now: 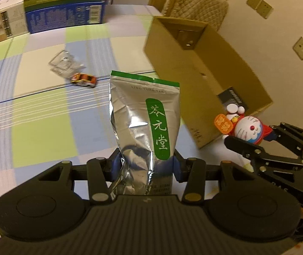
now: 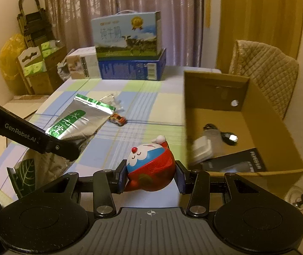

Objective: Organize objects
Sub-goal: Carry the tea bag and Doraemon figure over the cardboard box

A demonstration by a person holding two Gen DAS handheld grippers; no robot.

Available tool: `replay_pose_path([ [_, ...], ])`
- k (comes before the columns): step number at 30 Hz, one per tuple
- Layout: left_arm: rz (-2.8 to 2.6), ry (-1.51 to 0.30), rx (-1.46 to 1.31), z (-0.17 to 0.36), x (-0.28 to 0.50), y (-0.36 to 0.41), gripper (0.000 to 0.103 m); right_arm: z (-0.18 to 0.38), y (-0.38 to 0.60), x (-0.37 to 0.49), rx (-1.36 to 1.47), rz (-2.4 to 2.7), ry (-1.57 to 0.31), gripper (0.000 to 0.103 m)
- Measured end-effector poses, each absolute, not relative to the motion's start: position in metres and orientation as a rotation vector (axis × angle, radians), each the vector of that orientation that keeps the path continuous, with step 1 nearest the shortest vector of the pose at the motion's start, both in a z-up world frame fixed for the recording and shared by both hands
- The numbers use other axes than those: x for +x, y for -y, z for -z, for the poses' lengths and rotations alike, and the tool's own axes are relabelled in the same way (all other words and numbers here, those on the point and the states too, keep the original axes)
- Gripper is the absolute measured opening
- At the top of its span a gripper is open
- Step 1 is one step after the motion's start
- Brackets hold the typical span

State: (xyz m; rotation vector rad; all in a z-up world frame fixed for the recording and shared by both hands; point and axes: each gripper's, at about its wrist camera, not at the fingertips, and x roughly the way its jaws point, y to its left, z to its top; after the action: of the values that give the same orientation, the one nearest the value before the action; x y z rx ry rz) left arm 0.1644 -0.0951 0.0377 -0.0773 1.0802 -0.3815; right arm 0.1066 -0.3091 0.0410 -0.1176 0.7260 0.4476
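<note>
My left gripper [image 1: 147, 165] is shut on a silver foil pouch [image 1: 145, 119] with a green label, held upright above the checked tablecloth; the pouch also shows in the right wrist view [image 2: 81, 123]. My right gripper [image 2: 150, 179] is shut on a red and blue cat figurine [image 2: 151, 167], held just left of the open cardboard box [image 2: 274, 123]. The figurine [image 1: 247, 129] and right gripper [image 1: 255, 140] show at right in the left wrist view, in front of the box [image 1: 204, 72].
A toy car [image 1: 83, 80] and a clear plastic package [image 1: 65, 63] lie on the table. Milk cartons [image 2: 128, 48] stand at the far edge. The box holds a cable [image 2: 225, 133], a white item and a black package. A padded chair [image 2: 264, 68] stands behind.
</note>
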Motion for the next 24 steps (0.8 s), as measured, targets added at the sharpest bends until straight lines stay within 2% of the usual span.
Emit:
replay_pose_path([
  [24,0.534,-1.060,-0.156,-0.080,0.185,0.219,0.042,-0.072,0.402,0.116,-0.124,-0.303,-0.677,0.042],
])
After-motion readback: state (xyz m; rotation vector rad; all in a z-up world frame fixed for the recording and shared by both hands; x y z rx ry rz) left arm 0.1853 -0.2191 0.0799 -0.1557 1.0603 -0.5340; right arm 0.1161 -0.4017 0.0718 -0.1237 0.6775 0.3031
